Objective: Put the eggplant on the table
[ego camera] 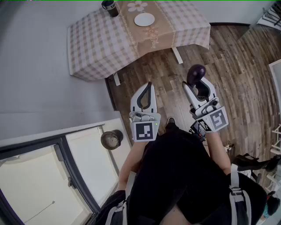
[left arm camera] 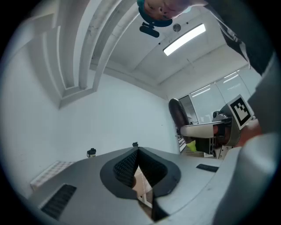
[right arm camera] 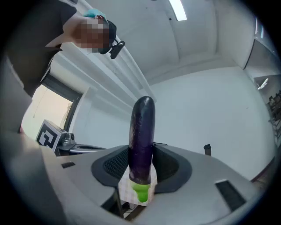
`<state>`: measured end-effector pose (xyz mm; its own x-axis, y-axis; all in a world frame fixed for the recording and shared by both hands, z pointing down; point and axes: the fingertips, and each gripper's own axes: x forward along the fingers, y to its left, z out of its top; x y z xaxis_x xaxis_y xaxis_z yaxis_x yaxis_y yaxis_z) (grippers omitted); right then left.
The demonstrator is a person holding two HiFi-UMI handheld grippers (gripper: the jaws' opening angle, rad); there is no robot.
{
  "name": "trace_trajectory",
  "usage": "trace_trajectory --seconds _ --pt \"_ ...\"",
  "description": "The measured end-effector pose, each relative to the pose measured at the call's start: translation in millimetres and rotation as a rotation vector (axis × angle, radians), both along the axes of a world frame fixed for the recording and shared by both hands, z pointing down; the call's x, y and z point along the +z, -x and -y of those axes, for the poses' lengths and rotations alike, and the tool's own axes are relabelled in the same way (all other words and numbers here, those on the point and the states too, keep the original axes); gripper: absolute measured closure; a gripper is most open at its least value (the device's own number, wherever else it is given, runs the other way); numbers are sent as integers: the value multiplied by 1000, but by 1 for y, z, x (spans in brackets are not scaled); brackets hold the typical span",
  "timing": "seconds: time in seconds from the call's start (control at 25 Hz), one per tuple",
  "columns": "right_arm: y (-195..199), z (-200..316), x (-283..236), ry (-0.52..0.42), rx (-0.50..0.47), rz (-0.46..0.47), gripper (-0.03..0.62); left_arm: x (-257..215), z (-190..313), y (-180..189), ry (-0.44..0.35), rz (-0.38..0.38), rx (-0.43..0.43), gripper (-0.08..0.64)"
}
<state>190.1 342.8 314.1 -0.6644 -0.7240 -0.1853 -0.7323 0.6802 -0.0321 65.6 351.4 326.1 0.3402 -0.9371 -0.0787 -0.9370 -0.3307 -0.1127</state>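
Observation:
A dark purple eggplant (right arm camera: pixel 142 132) with a green stem stands upright between the pads of my right gripper (right arm camera: pixel 141 151), which is shut on its lower part. In the head view the eggplant (ego camera: pixel 196 74) sticks out past my right gripper (ego camera: pixel 196 84), above the wooden floor. The table (ego camera: pixel 96 44), under a checked cloth with a tan runner, stands farther ahead at the top of that view. My left gripper (ego camera: pixel 149 86) is beside the right one, its jaws shut with nothing between them. The left gripper view shows its tips (left arm camera: pixel 136 151) meeting, and the eggplant (left arm camera: pixel 177 115) off to the right.
A white plate (ego camera: pixel 144 19) and a dark cup (ego camera: pixel 109 7) sit on the table. A round dark object (ego camera: pixel 112 139) rests on the sill by the window (ego camera: pixel 48 184) at lower left. White shelving (ego camera: pixel 275 79) stands at the right edge. Wooden floor (ego camera: pixel 237 66) lies between me and the table.

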Motion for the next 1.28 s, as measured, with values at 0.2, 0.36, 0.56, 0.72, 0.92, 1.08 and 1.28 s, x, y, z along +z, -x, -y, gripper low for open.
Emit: trace_trajectory --seconds 0.2,0.36,0.56,0.72,0.92,1.08,1.28 --pt "-24 13 7 19 -24 4 420 7 8 -27 21 12 -10 572" --pt "-31 21 14 25 -99 6 416 9 18 -38 27 17 -40 572" --pt "-34 40 21 29 -128 9 416 12 28 -40 38 29 -85 572" --pt "-29 57 25 34 -146 9 416 18 41 -31 50 19 -113 572" --pt "-19 87 30 29 -136 -7 416 25 72 -17 41 8 -108 572" --pt "-8 117 34 47 -106 -33 416 24 105 -6 30 -9 -90 572" --pt "15 161 29 47 -90 -43 416 24 153 14 32 -1 -60 572"
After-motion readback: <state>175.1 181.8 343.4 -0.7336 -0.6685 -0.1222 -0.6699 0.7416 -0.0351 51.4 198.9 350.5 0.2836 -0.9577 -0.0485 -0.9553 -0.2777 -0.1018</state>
